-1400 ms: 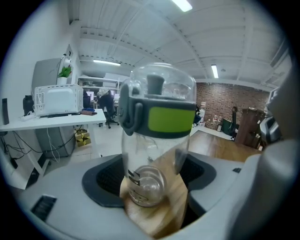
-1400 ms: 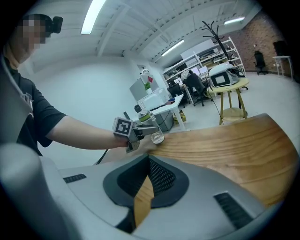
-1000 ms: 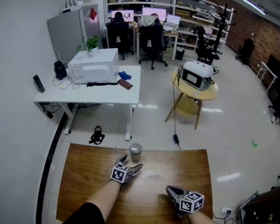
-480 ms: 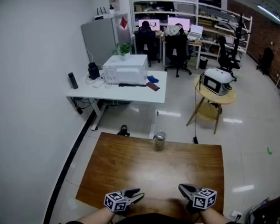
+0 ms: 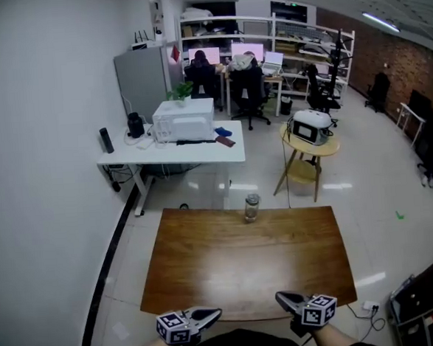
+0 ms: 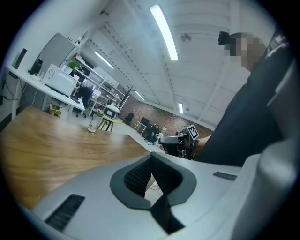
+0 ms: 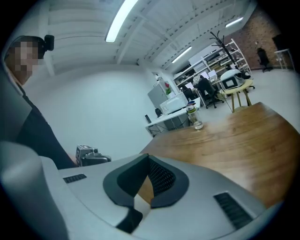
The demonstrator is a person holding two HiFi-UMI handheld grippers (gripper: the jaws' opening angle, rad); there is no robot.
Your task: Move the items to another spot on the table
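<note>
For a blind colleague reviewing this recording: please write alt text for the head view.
A jar stands at the far edge of a wooden table. At its near edge the left tool and right tool are shut and empty.

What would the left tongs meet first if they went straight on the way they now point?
Most likely the right tongs: the shut, empty left tongs point sideways toward them, along the near edge of the table. Depth is unclear; they might pass beside.
</note>
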